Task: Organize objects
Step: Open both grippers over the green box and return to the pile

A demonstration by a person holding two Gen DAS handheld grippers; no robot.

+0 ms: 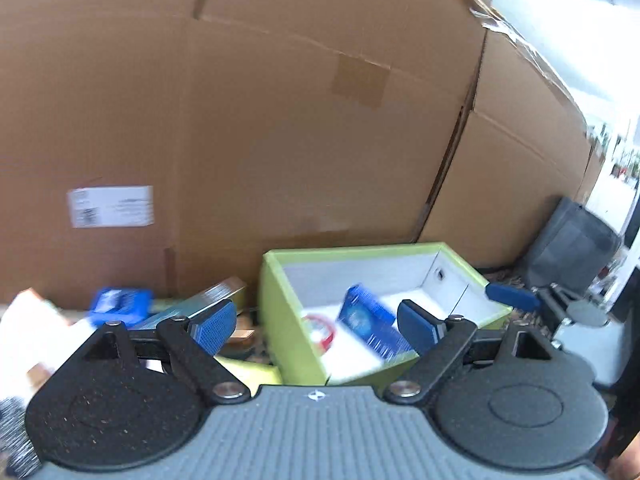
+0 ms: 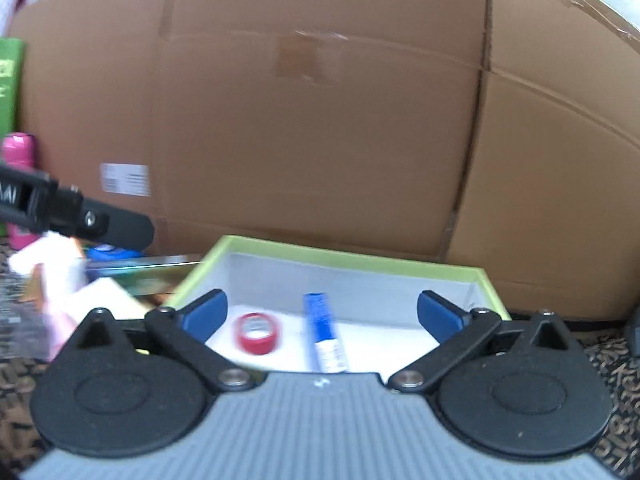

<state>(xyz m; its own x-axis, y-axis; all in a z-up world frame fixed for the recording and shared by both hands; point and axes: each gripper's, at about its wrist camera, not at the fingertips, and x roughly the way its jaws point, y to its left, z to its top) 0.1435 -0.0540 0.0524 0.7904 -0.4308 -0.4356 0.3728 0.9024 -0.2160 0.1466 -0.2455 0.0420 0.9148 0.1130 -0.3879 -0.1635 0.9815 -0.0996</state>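
Now both grippers, left (image 1: 316, 326) and right (image 2: 322, 316), angle down, fingers apart, empty.

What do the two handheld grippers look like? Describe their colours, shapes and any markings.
Both match. The left gripper has two blue textured finger pads on black linkage arms with silver pivot pins, two round black discs, and a grey ribbed body with a small white emblem. The right gripper is built the same. From the right wrist view, the left gripper's side is black with white lettering, too blurred to read.
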